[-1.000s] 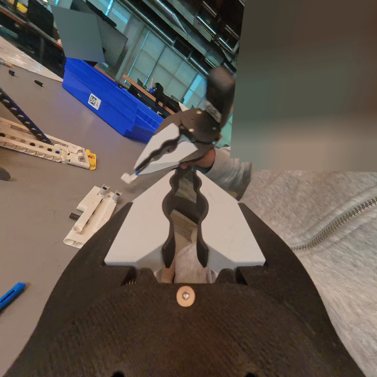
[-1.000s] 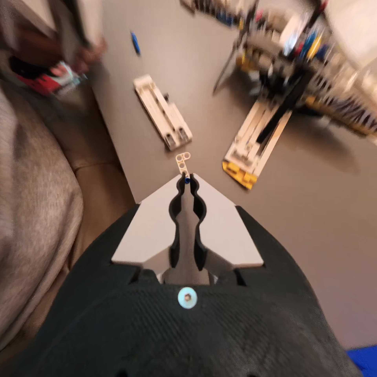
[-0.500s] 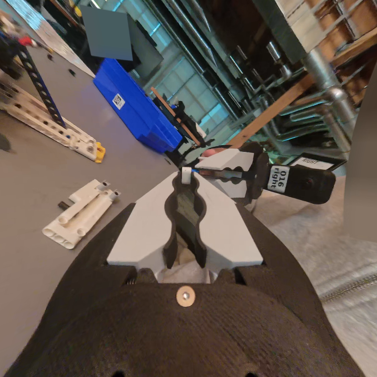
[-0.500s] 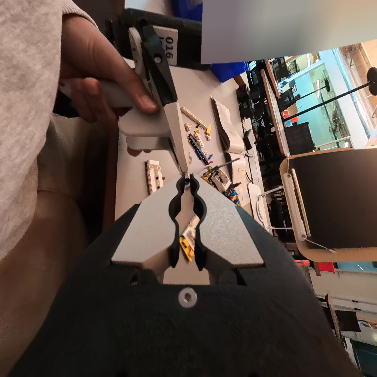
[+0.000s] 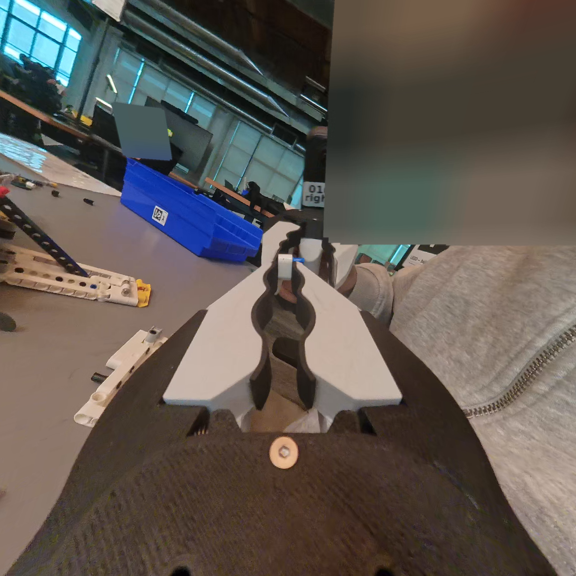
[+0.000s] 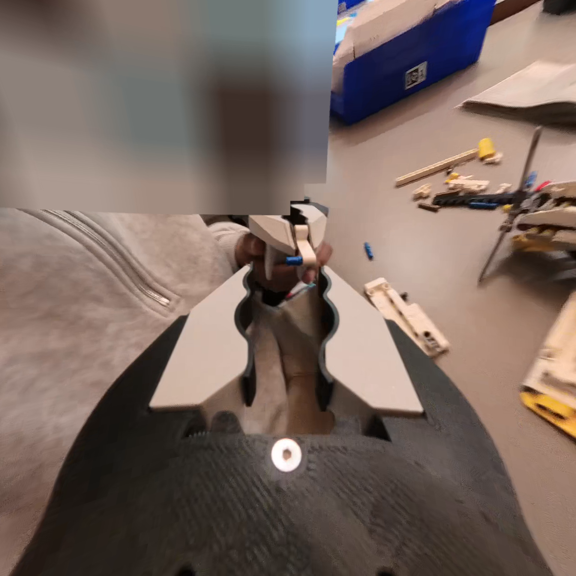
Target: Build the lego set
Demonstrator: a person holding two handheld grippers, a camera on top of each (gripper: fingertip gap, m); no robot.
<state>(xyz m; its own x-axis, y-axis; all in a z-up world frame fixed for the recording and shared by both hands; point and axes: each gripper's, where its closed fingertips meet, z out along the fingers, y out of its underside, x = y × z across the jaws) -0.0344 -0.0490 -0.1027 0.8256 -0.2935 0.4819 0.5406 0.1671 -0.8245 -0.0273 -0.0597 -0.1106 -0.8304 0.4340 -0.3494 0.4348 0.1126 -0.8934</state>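
Left gripper (image 5: pixel 285 265) raised off the grey table (image 5: pixel 93 327), aimed at the grey-sleeved torso, jaws pinched on a small white lego piece (image 5: pixel 284 265) with a blue pin (image 6: pixel 293 260) jutting sideways. Right gripper (image 6: pixel 285 274) facing it nose to nose, jaws spread wide, holding nothing. White beam assembly (image 5: pixel 121 371) lying at eight o'clock of the left gripper. Larger lego build (image 5: pixel 71 277) at ten o'clock, blue bin (image 5: pixel 190 215) at eleven.

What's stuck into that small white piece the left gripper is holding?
A blue pin pokes out sideways from the white piece held by the left gripper. How deep it sits inside is hidden.
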